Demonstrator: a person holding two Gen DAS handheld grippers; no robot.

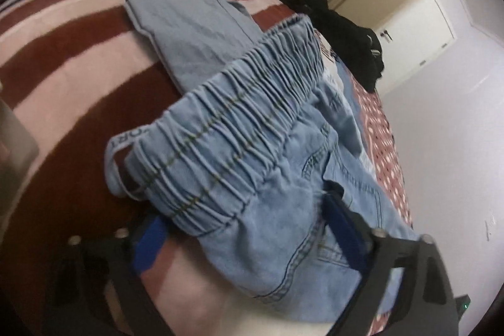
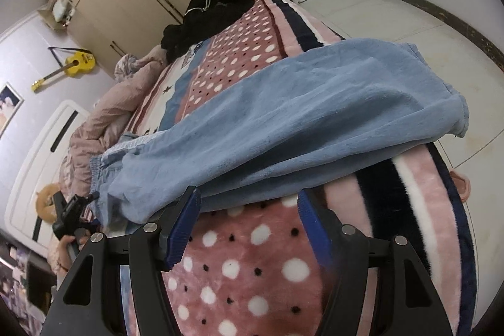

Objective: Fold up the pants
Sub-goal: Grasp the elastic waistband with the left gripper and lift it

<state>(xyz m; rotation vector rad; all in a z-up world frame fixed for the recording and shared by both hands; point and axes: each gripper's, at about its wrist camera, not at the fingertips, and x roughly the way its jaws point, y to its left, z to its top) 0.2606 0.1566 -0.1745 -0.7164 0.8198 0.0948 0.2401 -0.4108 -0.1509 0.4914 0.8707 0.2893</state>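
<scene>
Both grippers, left gripper (image 1: 242,229) and right gripper (image 2: 249,210), jaws apart over pants (image 2: 283,103); mid-fold; next needs a fresh grasp.

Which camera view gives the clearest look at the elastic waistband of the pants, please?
The left wrist view: the gathered elastic waistband runs across the middle of the frame, close enough to show its stitching. The right wrist view shows mainly the legs, with the waistband small at the left.
</scene>
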